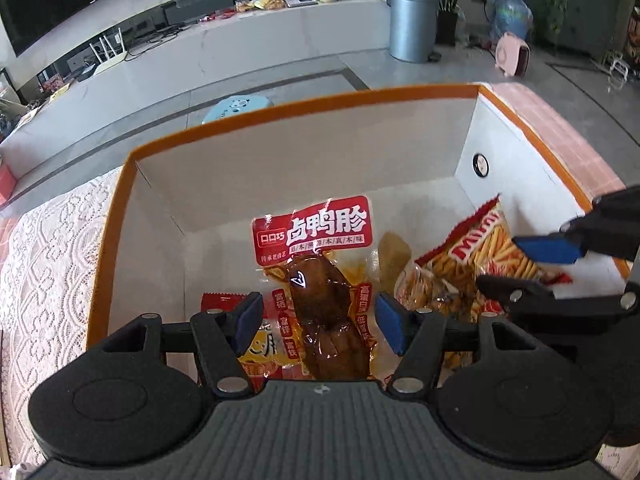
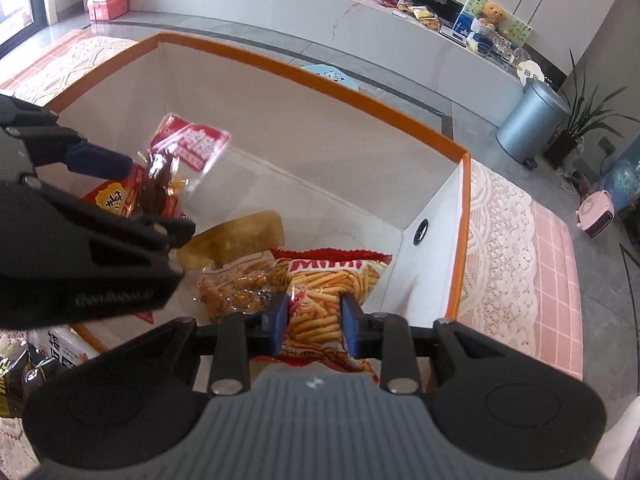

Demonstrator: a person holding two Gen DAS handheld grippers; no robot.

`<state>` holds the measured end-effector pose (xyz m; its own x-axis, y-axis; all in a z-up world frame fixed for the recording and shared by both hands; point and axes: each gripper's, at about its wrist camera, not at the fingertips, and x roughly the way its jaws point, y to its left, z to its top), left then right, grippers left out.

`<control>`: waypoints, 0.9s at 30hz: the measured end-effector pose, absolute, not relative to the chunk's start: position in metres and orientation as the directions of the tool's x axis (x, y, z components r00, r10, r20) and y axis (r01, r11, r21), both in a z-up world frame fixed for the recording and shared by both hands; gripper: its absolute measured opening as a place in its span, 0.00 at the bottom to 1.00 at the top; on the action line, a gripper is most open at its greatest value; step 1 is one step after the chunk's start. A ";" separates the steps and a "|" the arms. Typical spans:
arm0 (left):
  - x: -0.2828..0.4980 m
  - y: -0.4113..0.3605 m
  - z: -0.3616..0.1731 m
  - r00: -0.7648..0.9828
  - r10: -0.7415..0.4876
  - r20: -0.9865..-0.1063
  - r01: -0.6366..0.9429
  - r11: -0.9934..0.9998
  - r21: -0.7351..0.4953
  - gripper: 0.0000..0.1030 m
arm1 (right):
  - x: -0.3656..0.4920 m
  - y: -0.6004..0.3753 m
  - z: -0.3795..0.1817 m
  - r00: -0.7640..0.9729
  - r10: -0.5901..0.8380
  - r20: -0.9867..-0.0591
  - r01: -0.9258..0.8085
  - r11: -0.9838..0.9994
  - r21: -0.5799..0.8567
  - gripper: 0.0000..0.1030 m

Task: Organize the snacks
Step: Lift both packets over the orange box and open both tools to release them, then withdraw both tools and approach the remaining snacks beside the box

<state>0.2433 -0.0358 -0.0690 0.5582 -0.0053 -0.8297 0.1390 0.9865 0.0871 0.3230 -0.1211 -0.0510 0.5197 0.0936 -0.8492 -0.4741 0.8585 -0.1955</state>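
Duck pack [image 1: 320, 280]: clear wrapper, red label with white characters, dark brown meat inside; between the left gripper's [image 1: 318, 318] parted blue pads, which do not press it, over the box floor.
Mimi pack [image 2: 320, 300]: red bag printed with orange sticks; clamped in the right gripper [image 2: 316, 320], low inside the box.
Box [image 1: 280, 110]: white walls, orange rim, on a lace cloth [image 1: 48, 264].
Other packs in box: at least three.
Grippers: two.
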 end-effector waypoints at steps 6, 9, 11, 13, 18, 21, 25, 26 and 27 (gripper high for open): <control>0.237 -0.039 -0.059 0.582 -0.003 -0.813 0.137 0.986 0.094 0.79 | 0.317 -0.119 -0.045 0.536 0.078 -0.841 -0.478 0.848 -0.226 0.26; 0.232 -0.039 -0.051 0.598 -0.002 -0.802 0.134 0.986 0.098 0.83 | 0.315 -0.120 -0.042 0.559 0.062 -0.827 -0.475 0.841 -0.258 0.33; 0.232 -0.039 -0.046 0.602 0.000 -0.799 0.135 0.986 0.102 0.85 | 0.313 -0.120 -0.039 0.571 0.058 -0.819 -0.471 0.840 -0.269 0.34; 0.229 -0.039 -0.040 0.606 0.004 -0.795 0.131 0.986 0.105 0.85 | 0.311 -0.122 -0.035 0.572 0.062 -0.818 -0.467 0.844 -0.263 0.38; 0.215 -0.037 -0.023 0.629 0.004 -0.777 0.096 0.992 0.083 0.85 | 0.299 -0.124 -0.021 0.603 0.063 -0.796 -0.454 0.847 -0.277 0.56; 0.195 -0.030 -0.011 0.661 -0.014 -0.751 0.048 0.999 0.024 0.85 | 0.286 -0.130 -0.009 0.644 0.064 -0.762 -0.424 0.859 -0.286 0.57; 0.164 -0.025 0.009 0.701 -0.050 -0.711 0.041 0.999 -0.030 0.85 | 0.262 -0.141 0.009 0.677 0.092 -0.730 -0.388 0.888 -0.248 0.59; 0.155 -0.024 0.013 0.711 -0.066 -0.700 0.048 0.998 -0.045 0.85 | 0.256 -0.145 0.013 0.684 0.100 -0.723 -0.379 0.895 -0.235 0.60; 0.146 -0.024 0.017 0.718 -0.089 -0.690 0.062 0.996 -0.064 0.85 | 0.249 -0.148 0.018 0.690 0.111 -0.716 -0.371 0.903 -0.217 0.63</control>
